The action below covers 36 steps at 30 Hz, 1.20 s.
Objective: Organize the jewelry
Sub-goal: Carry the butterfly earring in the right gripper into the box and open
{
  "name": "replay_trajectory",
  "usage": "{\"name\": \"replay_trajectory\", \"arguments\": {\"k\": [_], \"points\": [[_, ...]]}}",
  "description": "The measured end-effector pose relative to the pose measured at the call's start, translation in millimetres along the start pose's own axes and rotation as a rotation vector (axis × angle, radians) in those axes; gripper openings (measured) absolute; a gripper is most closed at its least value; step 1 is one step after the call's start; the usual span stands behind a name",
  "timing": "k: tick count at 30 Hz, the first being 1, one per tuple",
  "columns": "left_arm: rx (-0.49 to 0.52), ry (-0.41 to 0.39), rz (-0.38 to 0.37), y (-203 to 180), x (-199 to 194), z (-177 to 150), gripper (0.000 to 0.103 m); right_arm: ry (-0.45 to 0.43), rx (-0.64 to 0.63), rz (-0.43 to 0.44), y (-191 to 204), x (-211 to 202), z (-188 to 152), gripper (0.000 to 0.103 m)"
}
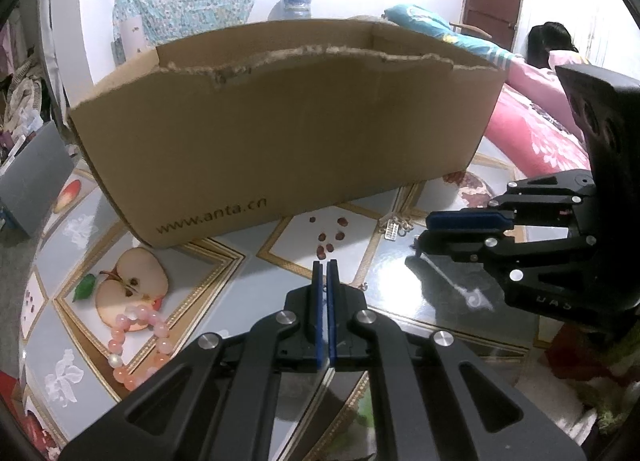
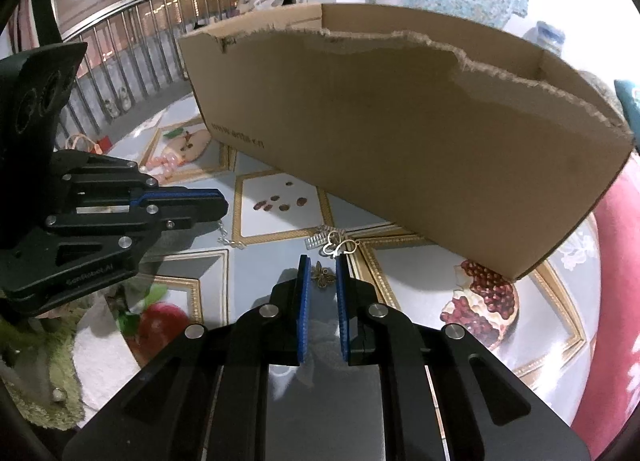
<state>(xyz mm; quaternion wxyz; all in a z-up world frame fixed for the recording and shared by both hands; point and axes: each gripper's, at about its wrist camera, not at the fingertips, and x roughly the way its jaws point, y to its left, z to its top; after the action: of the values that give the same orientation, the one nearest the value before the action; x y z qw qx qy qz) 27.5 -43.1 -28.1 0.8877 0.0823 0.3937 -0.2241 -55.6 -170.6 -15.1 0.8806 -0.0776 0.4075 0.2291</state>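
- Right gripper (image 2: 321,259): jaws narrowly apart and empty, a bronze charm (image 2: 323,276) lying between the tips.
- Just past the tips a silver butterfly pendant (image 2: 339,245) lies crosswise, near the cardboard box (image 2: 400,133) wall.
- Left gripper (image 1: 325,261) is closed and empty, farther off; the bead bracelet (image 1: 138,341) lies near the table's (image 2: 276,261) left edge.

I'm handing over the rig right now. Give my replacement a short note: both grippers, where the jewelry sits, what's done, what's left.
Left gripper: shut, holding nothing, above the table.
Right gripper: jaws narrowly apart around a bronze charm, pads not visibly pressing it.
On the table: a silver butterfly charm and a small silver comb-like piece just beyond the right fingertips, a thin chain to their left, a pink bead bracelet at the far left.
Cardboard box: open-topped, behind them; its inside is hidden.
Done: nothing visibly stowed. Left: every piece above.
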Motion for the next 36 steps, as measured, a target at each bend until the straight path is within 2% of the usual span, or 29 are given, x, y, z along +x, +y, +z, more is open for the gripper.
{"name": "replay_trajectory", "arguments": {"k": [5, 10, 16, 20, 25, 31, 36], "points": [[-0.015, -0.042, -0.013, -1, -18, 6, 0.001, -0.056, 0.017, 0.01, 1, -22, 3, 0.01], [0.0, -0.117, -0.024, -4, -46, 18, 0.001, -0.133, 0.036, 0.034, 0, -48, 14, 0.01], [0.011, -0.23, -0.077, -2, -85, 48, 0.001, -0.245, 0.078, 0.096, -13, -80, 45, 0.01], [0.016, -0.277, -0.089, 7, -99, 78, 0.001, -0.263, 0.107, 0.145, -27, -83, 78, 0.01], [-0.02, -0.256, -0.109, 27, -84, 122, 0.001, -0.183, 0.158, 0.185, -55, -61, 124, 0.01], [-0.05, -0.122, -0.131, 44, -23, 157, 0.001, -0.011, 0.205, 0.182, -78, -10, 153, 0.01], [-0.046, -0.03, -0.103, 49, 22, 167, 0.002, 0.103, 0.238, 0.169, -92, 28, 159, 0.011]]}}
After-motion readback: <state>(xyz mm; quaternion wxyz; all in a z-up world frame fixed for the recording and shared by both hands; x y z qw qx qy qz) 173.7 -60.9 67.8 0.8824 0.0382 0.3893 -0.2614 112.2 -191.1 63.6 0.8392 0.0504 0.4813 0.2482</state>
